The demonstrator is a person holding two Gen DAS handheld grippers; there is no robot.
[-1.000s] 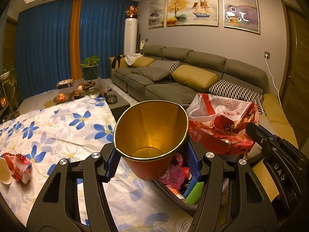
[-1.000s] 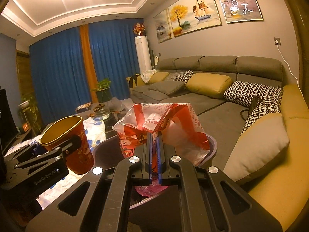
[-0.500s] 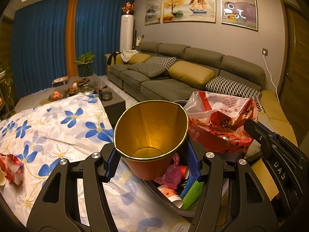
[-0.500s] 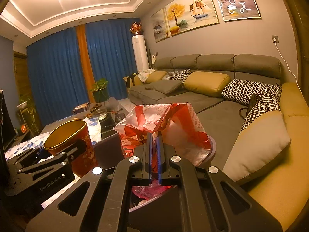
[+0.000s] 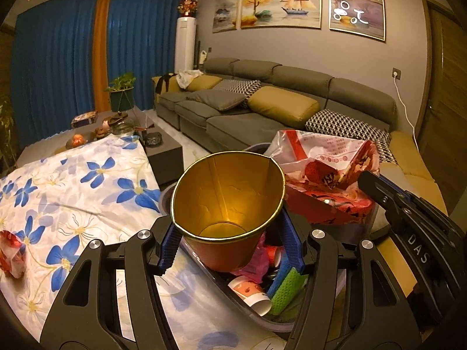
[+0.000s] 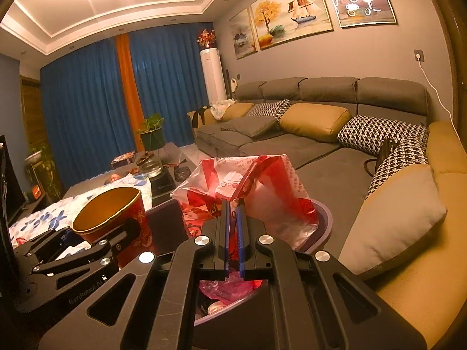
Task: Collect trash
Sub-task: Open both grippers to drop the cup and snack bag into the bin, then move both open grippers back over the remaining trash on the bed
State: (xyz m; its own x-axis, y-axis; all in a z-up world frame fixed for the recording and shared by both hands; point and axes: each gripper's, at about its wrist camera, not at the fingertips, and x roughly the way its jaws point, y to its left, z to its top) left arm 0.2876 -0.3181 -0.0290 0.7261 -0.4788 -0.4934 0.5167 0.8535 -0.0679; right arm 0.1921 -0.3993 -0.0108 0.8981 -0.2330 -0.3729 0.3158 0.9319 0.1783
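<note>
A red paper cup [image 5: 227, 204] with a gold inside sits upright between my left gripper's [image 5: 230, 245] blue pads, which are shut on its sides. It hangs over the near rim of a grey trash bin [image 5: 254, 147] holding a pink wrapper, a white paper cup [image 5: 251, 291] and a green piece [image 5: 286, 288]. My right gripper [image 6: 232, 207] is shut on a red and white plastic bag [image 6: 262, 180] held above the bin [image 6: 324, 218]. In the right wrist view the cup [image 6: 116, 207] is at the left. A crumpled red wrapper [image 5: 10, 250] lies on the flowered tablecloth [image 5: 87, 189].
A long grey sofa [image 5: 262, 110] with yellow and patterned cushions runs behind and to the right of the bin. A dark coffee table [image 5: 163, 148] with small items stands beyond the cloth. A yellow cushion [image 6: 394, 227] lies close on the right.
My left gripper has carried the cup a little toward the bin, so more of the bin's inside shows and the tablecloth has slid left. The right gripper and bag have stayed put.
</note>
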